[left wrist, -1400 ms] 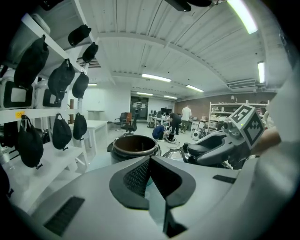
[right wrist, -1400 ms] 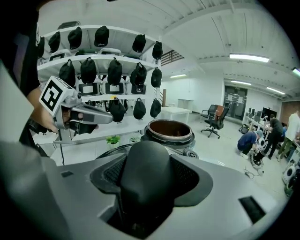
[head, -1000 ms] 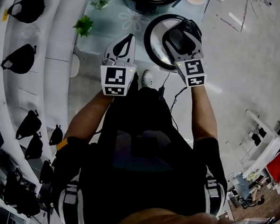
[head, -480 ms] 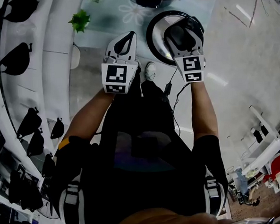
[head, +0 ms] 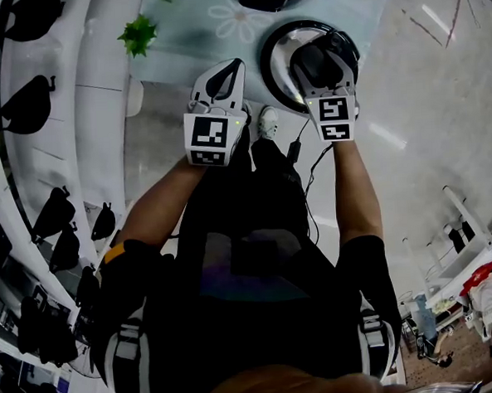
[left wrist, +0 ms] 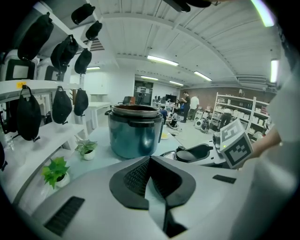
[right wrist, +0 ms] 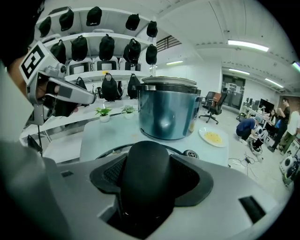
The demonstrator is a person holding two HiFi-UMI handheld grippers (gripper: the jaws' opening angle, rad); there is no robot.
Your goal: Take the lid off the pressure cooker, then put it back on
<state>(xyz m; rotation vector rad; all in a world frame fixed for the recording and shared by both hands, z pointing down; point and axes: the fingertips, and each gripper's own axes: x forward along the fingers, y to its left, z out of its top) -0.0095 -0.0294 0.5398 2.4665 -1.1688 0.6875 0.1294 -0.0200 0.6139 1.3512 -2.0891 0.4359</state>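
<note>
The pressure cooker's pot (right wrist: 166, 112) stands lidless on the pale blue table (head: 211, 27); the left gripper view shows the pot (left wrist: 133, 131) too. Its round silver lid (head: 275, 53) with a dark rim hangs in front of the pot, over the table's near right edge. My right gripper (head: 324, 41) is shut on the lid's black handle (right wrist: 145, 178), which fills the space between the jaws. Left of the lid, my left gripper (head: 236, 65) is shut with nothing in it, tips together (left wrist: 149, 161). Whether the lid touches the table is hidden.
Two small potted plants (head: 139, 33) stand on the table's left side. A plate of yellow food (right wrist: 213, 137) lies to the right of the pot. White shelves with black bags (head: 33, 113) run along the left. A cable (head: 297, 151) lies on the floor.
Both grippers have sunk a little, and the lid has come down with the right one. Neither grip has changed.
</note>
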